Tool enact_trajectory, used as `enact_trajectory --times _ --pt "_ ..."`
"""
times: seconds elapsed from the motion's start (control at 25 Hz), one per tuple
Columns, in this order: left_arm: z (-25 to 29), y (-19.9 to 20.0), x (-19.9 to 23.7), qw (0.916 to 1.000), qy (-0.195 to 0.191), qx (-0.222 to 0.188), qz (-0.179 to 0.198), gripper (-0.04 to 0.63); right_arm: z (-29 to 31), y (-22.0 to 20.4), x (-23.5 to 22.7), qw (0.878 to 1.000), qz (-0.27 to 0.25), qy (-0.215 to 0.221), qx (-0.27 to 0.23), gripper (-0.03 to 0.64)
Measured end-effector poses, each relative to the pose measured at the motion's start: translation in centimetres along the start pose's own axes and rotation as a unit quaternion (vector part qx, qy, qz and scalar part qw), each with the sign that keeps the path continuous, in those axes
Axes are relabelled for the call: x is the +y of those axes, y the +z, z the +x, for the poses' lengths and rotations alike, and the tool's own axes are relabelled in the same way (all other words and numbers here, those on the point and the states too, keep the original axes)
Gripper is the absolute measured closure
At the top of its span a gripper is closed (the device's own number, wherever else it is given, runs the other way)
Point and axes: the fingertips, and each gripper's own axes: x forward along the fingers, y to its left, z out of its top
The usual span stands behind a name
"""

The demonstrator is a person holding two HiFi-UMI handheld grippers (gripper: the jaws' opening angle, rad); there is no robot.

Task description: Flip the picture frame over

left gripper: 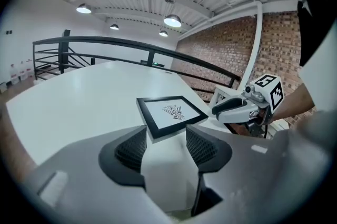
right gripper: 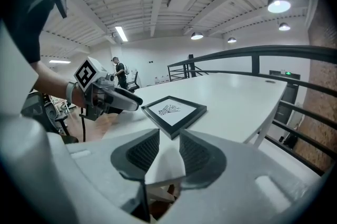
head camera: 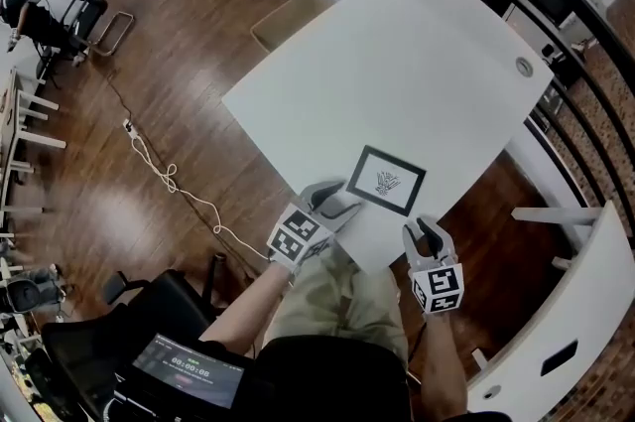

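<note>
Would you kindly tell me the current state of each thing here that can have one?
picture frame: lying flat on the white table, picture side up, not yet flipped, ungripped.
left gripper: open, nothing between its jaws.
right gripper: open, nothing between its jaws.
ceiling lamps: lit.

Bright ceiling lamps (left gripper: 172,20), fisheye-warped dark corners, sharp focus

Bare table (head camera: 417,43) beyond picture frame (head camera: 387,180), railing (left gripper: 105,40) behind far edge
</note>
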Motion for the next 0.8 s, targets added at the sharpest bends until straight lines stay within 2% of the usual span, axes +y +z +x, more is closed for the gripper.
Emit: enact_trajectory --times 0.44,0.8 --pt "1.3 -1.5 -0.3 0.9959 0.004 0.082 0.039 0.344 1.3 -0.8 0.1 0.999 -0.013 -0.005 0.031 0.514" --pt "1.6 -1.6 -0.3 0.9949 0.003 0.096 0.029 0.342 2.4 -0.8 0.4 0.998 -0.018 -0.008 0.054 0.502"
